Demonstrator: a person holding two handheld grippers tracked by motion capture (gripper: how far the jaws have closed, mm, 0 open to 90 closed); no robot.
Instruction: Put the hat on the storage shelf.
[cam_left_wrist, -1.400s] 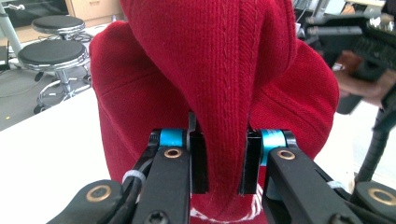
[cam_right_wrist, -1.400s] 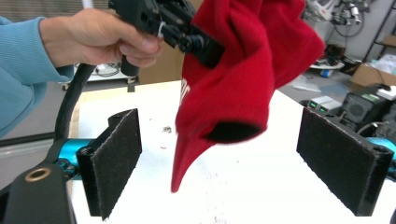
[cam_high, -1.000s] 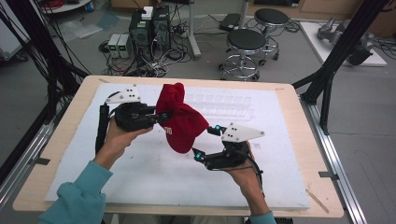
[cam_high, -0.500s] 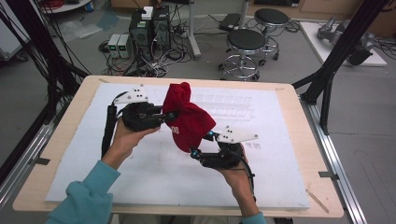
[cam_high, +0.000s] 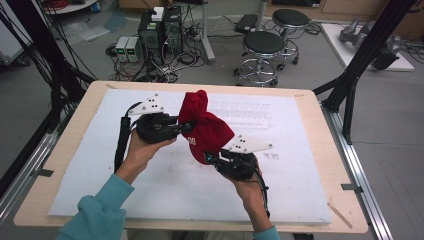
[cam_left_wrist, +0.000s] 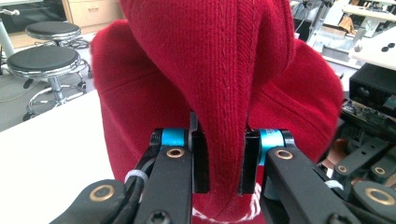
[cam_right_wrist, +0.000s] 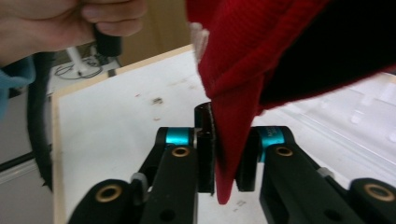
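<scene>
Hanging red knit cap (cam_high: 205, 127) pinched between both grippers' jaws.

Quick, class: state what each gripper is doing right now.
Left gripper: closed on a fold of the red knitted hat.
Right gripper: closed on the same hat's edge.

One red knitted wool hat (cam_high: 205, 129). Two black hand-held tongs: left (cam_high: 184, 127), right (cam_high: 210, 159). One white foam-covered wooden surface (cam_high: 165, 190). Beyond it, two round black-seated stools (cam_high: 263, 44), (cam_high: 290, 17). Two dark computer towers (cam_high: 150, 31), (cam_high: 172, 27) on the floor.
</scene>
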